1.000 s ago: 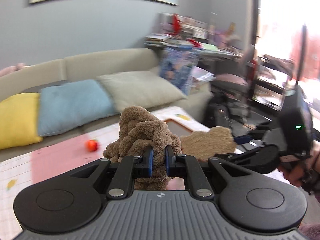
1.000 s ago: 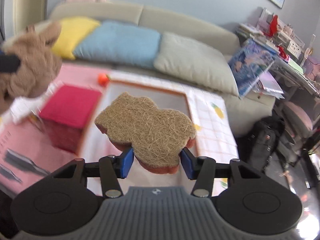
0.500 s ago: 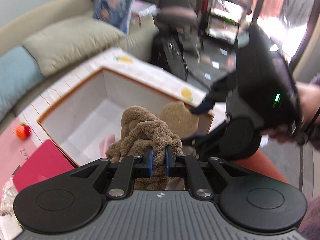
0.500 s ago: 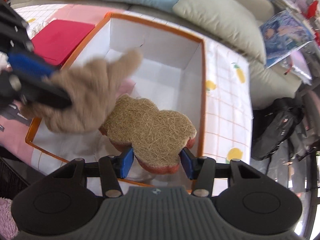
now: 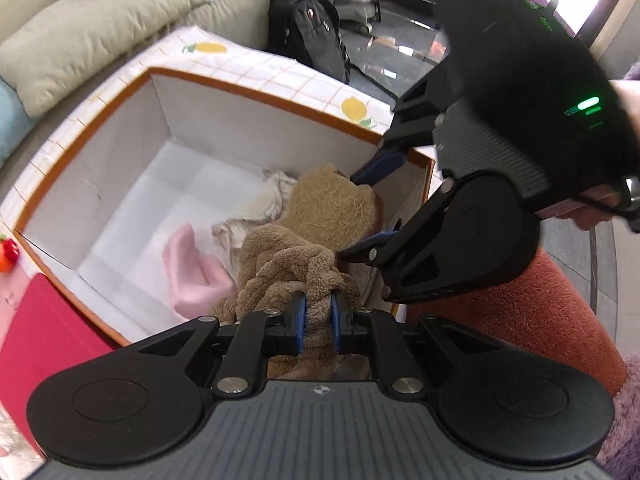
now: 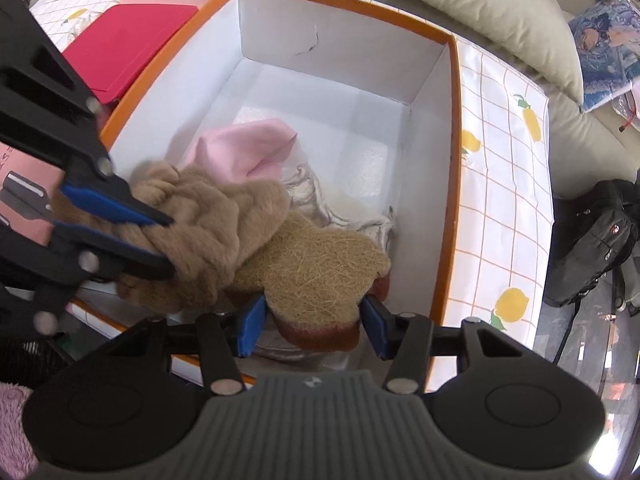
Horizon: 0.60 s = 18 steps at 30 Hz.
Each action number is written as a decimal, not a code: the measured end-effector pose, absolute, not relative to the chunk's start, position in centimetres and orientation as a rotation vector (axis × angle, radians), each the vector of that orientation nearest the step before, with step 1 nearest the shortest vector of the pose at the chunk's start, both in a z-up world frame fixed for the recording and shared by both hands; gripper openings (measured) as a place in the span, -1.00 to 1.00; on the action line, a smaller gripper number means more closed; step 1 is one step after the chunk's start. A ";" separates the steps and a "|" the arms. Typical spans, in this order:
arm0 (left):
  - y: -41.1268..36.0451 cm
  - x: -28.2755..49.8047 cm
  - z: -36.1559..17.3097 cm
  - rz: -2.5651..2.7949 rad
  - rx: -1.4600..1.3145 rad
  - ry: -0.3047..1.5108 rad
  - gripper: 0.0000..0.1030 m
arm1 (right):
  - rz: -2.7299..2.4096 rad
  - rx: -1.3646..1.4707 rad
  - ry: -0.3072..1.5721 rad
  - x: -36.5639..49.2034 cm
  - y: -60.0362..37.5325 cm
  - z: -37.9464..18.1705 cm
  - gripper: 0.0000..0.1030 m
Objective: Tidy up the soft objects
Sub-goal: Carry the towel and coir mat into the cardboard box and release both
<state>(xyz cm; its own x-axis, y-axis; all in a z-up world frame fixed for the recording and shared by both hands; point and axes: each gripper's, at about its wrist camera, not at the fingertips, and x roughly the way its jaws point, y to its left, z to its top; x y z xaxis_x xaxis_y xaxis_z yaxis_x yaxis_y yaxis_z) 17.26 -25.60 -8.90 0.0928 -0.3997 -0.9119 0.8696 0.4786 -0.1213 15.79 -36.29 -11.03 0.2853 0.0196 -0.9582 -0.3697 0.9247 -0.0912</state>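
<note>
I am looking into a lived-in home sitting room. A beige sofa (image 6: 576, 128) is running along the far side, and loose cushions are lying on it: a pale beige cushion (image 5: 88, 28), with the edge of a light blue cushion (image 5: 8, 120) showing at the far left. A checked tablecloth with lemon prints (image 6: 504, 216) is covering the low table near me. An illustrated book or box (image 6: 604, 56) is leaning at the sofa's right end. A black backpack (image 5: 308, 28) is sitting on the dark floor to the right, and the wheeled base of a chair (image 5: 360, 12) is standing just beyond it. Daylight is glaring in at the far right.
</note>
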 end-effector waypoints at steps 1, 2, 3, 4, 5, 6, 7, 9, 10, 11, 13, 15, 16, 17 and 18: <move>-25.7 17.3 -9.3 -1.005 0.525 1.122 -0.72 | 0.273 -0.325 1.257 15.8 -36.4 -10.9 0.11; -25.8 17.6 -9.6 -1.000 0.523 1.135 -0.72 | 0.275 -0.330 1.251 15.7 -36.5 -10.8 0.11; -25.9 17.8 -10.0 -0.994 0.515 1.152 -0.71 | 0.276 -0.335 1.246 15.6 -36.5 -10.7 0.11; -25.9 18.1 -10.4 -0.994 0.498 1.173 -0.70 | 0.278 -0.338 1.244 15.5 -36.6 -10.6 0.11; -25.8 18.4 -10.7 -0.994 0.477 1.191 -0.68 | 0.279 -0.339 1.241 15.3 -36.6 -10.4 0.11; -25.7 18.7 -10.9 -0.992 0.457 1.203 -0.62 | 0.279 -0.337 1.237 15.2 -36.6 -10.4 0.11; -25.6 18.9 -11.0 -0.991 0.440 1.213 -0.56 | 0.279 -0.333 1.236 15.1 -36.7 -10.3 0.11; -25.4 19.2 -10.9 -0.987 0.430 1.212 -0.51 | 0.274 -0.327 1.235 14.9 -36.7 -10.3 0.11; -25.2 19.2 -10.7 -0.981 0.428 1.202 -0.32 | 0.271 -0.327 1.233 14.7 -36.7 -10.3 0.11; -25.0 19.2 -10.4 -0.979 0.422 1.195 -0.24 | 0.266 -0.327 1.231 14.7 -36.7 -10.2 0.11; -24.5 18.8 -9.5 -0.975 0.396 1.180 0.00 | 0.260 -0.325 1.226 14.5 -36.7 -10.1 0.11; -23.7 18.7 -8.6 -0.972 0.359 1.161 0.03 | 0.252 -0.323 1.218 14.3 -36.7 -9.8 0.11; -23.3 18.7 -8.2 -0.970 0.339 1.151 0.02 | 0.247 -0.321 1.210 14.2 -36.7 -9.6 0.11; -22.9 18.5 -7.6 -0.965 0.324 1.136 0.02 | 0.244 -0.315 1.201 14.2 -36.7 -9.3 0.09; -22.6 18.4 -7.1 -0.953 0.313 1.118 0.02 | 0.244 -0.302 1.190 14.1 -36.6 -8.9 0.07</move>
<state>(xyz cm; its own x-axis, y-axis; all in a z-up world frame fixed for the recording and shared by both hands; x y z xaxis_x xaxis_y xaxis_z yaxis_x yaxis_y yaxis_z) 18.37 -22.61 -7.14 0.1091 -0.4886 -0.8657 0.7776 0.5844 -0.2319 14.06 -36.64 -8.87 0.3539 0.0280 -0.9348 -0.3427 0.9339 -0.1018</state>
